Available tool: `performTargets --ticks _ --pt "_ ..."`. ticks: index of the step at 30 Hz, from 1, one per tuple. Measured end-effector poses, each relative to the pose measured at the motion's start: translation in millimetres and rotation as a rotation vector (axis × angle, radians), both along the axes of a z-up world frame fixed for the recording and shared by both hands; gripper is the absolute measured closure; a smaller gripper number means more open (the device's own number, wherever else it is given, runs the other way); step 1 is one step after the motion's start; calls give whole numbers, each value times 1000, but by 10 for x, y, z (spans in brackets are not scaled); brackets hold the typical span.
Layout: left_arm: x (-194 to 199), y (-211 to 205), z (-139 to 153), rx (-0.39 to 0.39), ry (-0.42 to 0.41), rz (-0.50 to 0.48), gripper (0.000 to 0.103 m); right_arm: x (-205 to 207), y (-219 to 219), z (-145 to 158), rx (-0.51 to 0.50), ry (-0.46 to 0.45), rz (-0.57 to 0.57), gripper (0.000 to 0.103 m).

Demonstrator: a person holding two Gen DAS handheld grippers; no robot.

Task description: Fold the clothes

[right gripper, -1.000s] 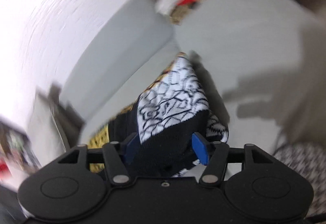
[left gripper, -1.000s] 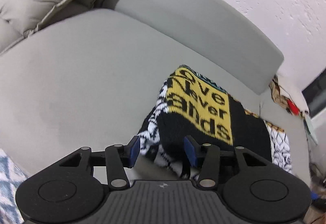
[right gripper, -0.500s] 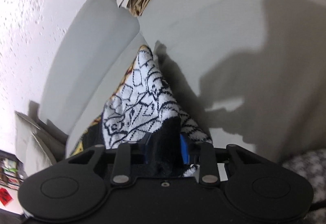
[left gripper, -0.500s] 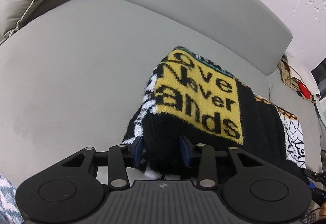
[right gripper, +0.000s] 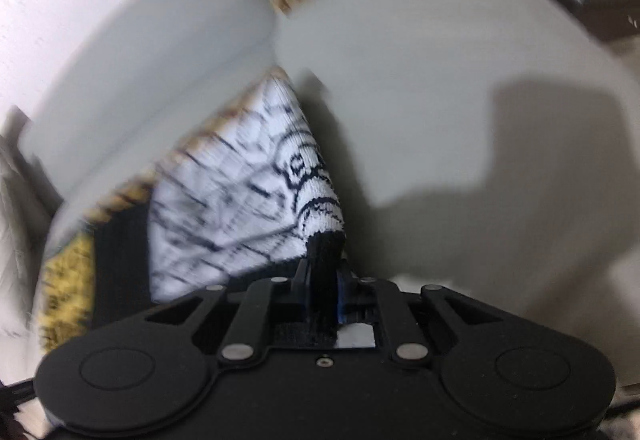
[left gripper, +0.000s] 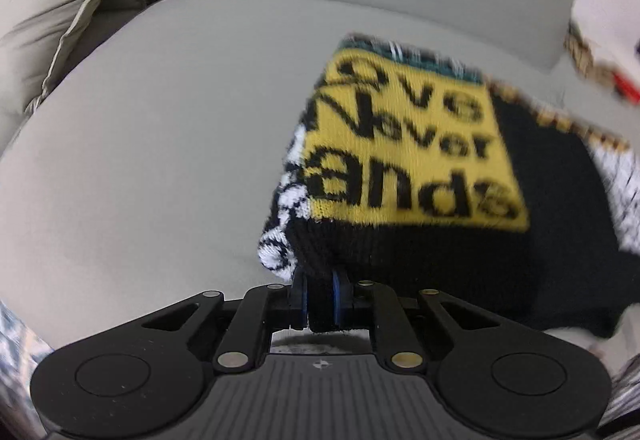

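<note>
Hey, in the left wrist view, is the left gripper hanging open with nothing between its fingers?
No, the left gripper is clamped on the black hem of the knitted sweater lying on the grey sofa.

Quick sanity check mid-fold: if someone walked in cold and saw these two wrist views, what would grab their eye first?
The yellow patch with black lettering on the black knitted sweater, spread over the grey sofa. Next, both grippers have just been closing and now pinch its near edge: the left gripper on the black hem, the right gripper on a black cuff below the white, black-lined panel.
</note>
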State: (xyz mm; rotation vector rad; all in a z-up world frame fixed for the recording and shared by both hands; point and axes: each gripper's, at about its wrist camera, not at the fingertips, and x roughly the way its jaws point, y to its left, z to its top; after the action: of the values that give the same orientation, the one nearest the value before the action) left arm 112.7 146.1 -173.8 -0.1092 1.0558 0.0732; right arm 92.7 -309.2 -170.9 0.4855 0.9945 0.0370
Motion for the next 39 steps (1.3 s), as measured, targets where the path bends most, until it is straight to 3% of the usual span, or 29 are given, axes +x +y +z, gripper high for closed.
performTargets --ticks 2,6,10,12,15,16,19,23,25,27,29,34,39 --pt "-35 -30 89 30 -14 -24 89 -37 3 11 -5 -12 -5 89" --pt "-185 85 383 43 -58 -16 81 -195 10 298 -63 -57 39 70" --pt "-345 7 672 154 -169 -27 82 -407 -2 631 -85 -142 57 57" --pt "-326 -69 781 174 -226 -42 82 -441 41 728 -94 -189 60 59" --pt "-128 -232 785 218 -267 -81 81 -311 211 713 -102 -219 94 85" --pt "-27 -304 718 241 -264 -93 83 -245 281 681 -108 -213 112 86" --pt "215 -460 492 294 -244 -122 91 -51 531 560 -143 -209 184 86" --pt "403 -407 161 326 -135 -126 93 107 877 467 -182 -244 294 87" --pt "437 -342 42 325 -95 -117 92 161 1036 355 -241 -242 348 87" --pt "455 -322 28 312 -87 -110 92 202 1172 121 -340 -170 400 88" --pt "449 -320 25 308 -87 -109 92 141 1199 -35 -408 -184 424 91" --pt "349 -354 217 302 -118 -121 91 130 1056 156 -317 -148 379 90" --pt "304 -487 644 207 -242 -131 86 115 881 598 -170 -233 310 86"
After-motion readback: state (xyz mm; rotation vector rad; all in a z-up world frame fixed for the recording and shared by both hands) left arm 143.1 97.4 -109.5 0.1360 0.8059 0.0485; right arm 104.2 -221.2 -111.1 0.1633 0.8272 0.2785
